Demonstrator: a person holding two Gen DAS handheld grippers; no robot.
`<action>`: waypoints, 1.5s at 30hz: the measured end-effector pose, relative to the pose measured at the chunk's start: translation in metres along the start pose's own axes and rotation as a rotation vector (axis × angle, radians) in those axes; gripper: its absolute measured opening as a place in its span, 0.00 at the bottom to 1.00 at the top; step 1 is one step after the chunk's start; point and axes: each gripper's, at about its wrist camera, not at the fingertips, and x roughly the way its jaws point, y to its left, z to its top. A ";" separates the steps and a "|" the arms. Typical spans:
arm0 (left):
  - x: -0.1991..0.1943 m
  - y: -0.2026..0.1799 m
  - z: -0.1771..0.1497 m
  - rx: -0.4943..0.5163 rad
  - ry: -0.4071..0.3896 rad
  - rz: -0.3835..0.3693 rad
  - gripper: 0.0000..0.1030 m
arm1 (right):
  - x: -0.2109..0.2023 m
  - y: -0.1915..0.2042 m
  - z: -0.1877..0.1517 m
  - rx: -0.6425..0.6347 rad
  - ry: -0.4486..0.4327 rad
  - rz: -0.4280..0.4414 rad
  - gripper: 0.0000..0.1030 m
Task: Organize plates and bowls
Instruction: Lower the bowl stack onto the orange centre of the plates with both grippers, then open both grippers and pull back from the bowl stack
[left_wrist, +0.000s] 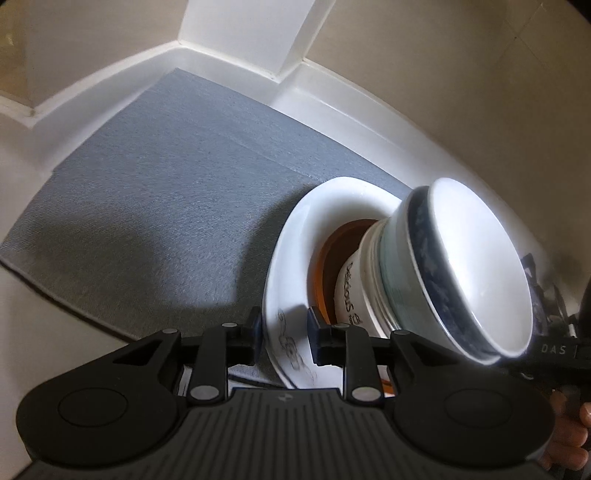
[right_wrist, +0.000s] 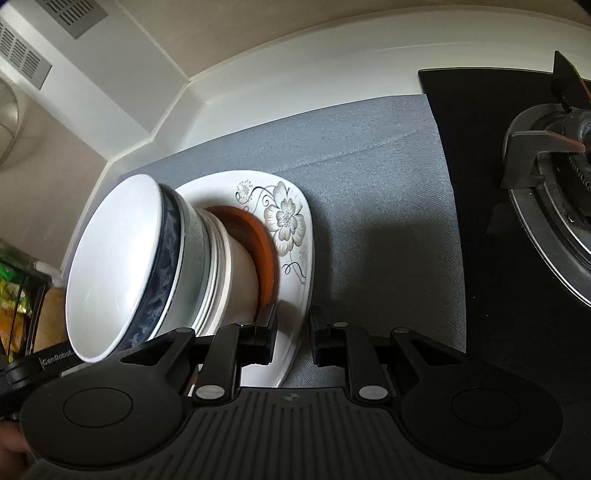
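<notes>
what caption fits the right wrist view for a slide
Right gripper clamps the rim of a white flower-painted plate carrying a brown saucer and stacked bowls over a grey mat.

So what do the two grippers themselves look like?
Both match. The left gripper and right gripper are matte black plastic with a grey ribbed deck, two round black discs, silver pivot pins and blue pads on the fingers. The right gripper's side reads "DAS" in the left view; the left one's reads "GenRobot" in the right view. No cables or sleeves show.
</notes>
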 end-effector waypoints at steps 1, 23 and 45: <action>-0.004 -0.004 -0.003 0.007 -0.011 0.019 0.28 | 0.000 -0.001 0.000 0.002 0.007 0.009 0.22; -0.112 -0.078 -0.048 0.208 -0.270 0.189 1.00 | -0.064 0.040 -0.062 -0.306 -0.211 -0.095 1.00; -0.094 -0.060 -0.056 0.334 -0.150 0.134 1.00 | -0.074 0.095 -0.094 -0.279 -0.286 -0.264 0.99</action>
